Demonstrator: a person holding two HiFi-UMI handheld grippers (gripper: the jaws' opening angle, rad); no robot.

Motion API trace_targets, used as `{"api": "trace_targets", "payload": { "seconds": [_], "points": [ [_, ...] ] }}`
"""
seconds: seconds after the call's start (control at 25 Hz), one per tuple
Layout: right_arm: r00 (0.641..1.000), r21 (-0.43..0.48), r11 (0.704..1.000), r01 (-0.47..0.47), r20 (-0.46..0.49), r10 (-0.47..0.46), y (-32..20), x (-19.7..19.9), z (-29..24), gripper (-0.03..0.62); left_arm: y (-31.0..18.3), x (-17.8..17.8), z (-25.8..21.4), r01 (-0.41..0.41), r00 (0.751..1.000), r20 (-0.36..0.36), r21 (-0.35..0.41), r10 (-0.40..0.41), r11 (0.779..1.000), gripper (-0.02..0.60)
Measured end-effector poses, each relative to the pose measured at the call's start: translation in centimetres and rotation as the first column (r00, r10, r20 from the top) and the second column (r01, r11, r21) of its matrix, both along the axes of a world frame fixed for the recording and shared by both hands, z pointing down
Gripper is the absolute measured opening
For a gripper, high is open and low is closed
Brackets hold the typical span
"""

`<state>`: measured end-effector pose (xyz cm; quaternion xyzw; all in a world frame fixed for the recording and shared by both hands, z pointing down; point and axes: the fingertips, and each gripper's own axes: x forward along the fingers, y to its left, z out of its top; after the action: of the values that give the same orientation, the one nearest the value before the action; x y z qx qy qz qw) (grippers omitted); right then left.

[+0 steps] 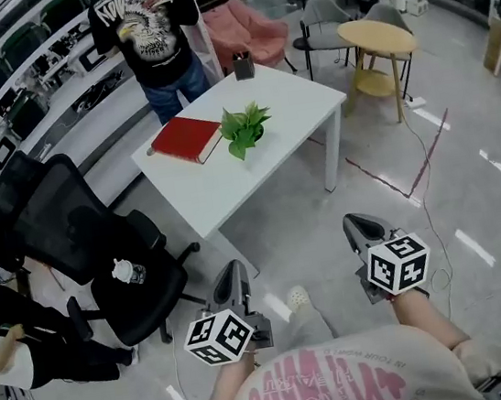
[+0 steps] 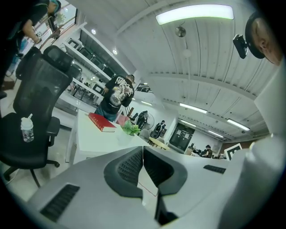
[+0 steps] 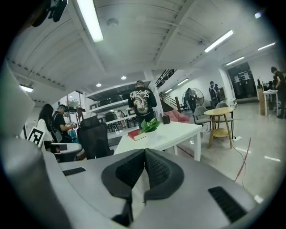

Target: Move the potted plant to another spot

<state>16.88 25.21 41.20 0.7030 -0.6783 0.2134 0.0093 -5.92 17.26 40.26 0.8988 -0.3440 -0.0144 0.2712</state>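
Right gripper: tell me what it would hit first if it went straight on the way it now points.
Probably the white table, at its near edge, with the potted plant just behind on top. Only open floor shows between the right gripper and it, though depth is unclear.

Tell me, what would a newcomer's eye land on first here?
The white table in mid-room stands out, with a red book and a small green potted plant side by side on it. Nearer, the left gripper and right gripper are held over the floor, both shut and empty.
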Motion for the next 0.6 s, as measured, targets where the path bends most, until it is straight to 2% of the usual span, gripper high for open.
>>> {"api": "trace_targets", "payload": {
  "seconds": [0.36, 0.6],
  "points": [
    [1.0, -0.039, 0.999, 0.011, 0.014, -0.01, -10.6, 3.9, 1.2, 0.012, -10.7, 4.8, 1.2, -0.015, 1.0, 0.0, -0.035, 0.015, 0.999, 0.025],
    [1.0, -0.048, 0.999, 0.024, 0.018, -0.023, -19.1, 6.1, 0.6, 0.012, -19.1, 7.6, -0.4, -0.028, 1.0, 0.0, -0.014, 0.028, 1.0, 0.025]
  ]
}}
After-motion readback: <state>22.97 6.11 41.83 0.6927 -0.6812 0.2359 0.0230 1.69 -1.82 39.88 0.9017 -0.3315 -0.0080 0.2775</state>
